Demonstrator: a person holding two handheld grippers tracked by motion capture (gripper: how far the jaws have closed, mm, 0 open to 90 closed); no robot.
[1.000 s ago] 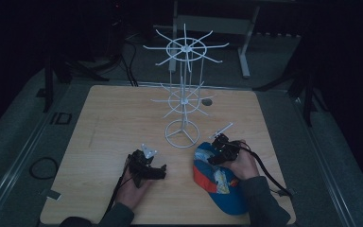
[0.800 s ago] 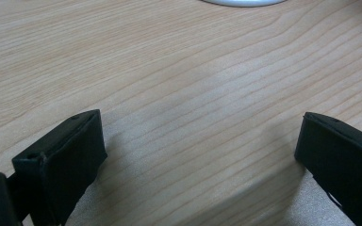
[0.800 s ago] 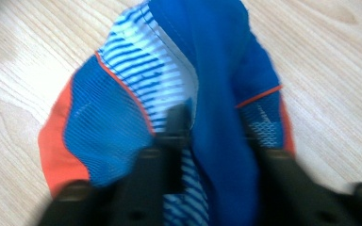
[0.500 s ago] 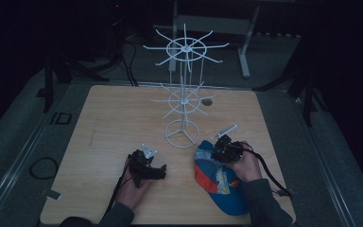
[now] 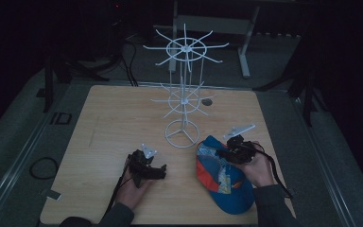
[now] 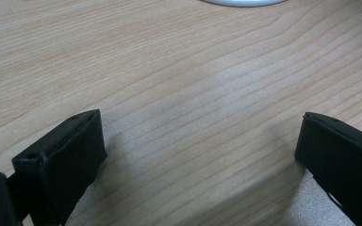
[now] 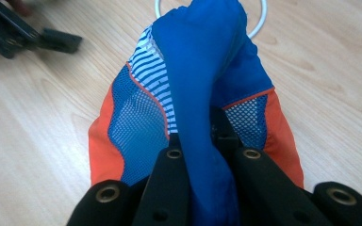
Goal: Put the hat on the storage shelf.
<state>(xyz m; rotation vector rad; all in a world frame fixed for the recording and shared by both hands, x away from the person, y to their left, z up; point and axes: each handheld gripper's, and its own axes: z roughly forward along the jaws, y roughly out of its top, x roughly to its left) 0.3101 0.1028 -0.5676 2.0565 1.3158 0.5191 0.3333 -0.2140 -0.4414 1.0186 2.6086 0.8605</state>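
A blue cap (image 5: 224,182) with orange and striped mesh panels lies on the wooden table (image 5: 113,118) at the front right. My right gripper (image 5: 223,152) is shut on a raised fold of the cap's blue fabric (image 7: 198,70), which stands up between the jaws (image 7: 210,150). A white wire display rack (image 5: 184,101) with radiating hooks stands at the table's middle, just beyond the cap. My left gripper (image 5: 159,171) rests low over the table at the front left, jaws wide open (image 6: 198,146) over bare wood, nothing between them.
The rack's round base ring (image 5: 182,134) sits close to the cap's far edge (image 7: 259,19). A small dark round spot (image 5: 207,101) marks the table behind the rack. Dark floor, cables and stands surround the table.
My right gripper has closed on the cap's fabric and lifted slightly, pulling a fold up. The left hand has stayed where it was.
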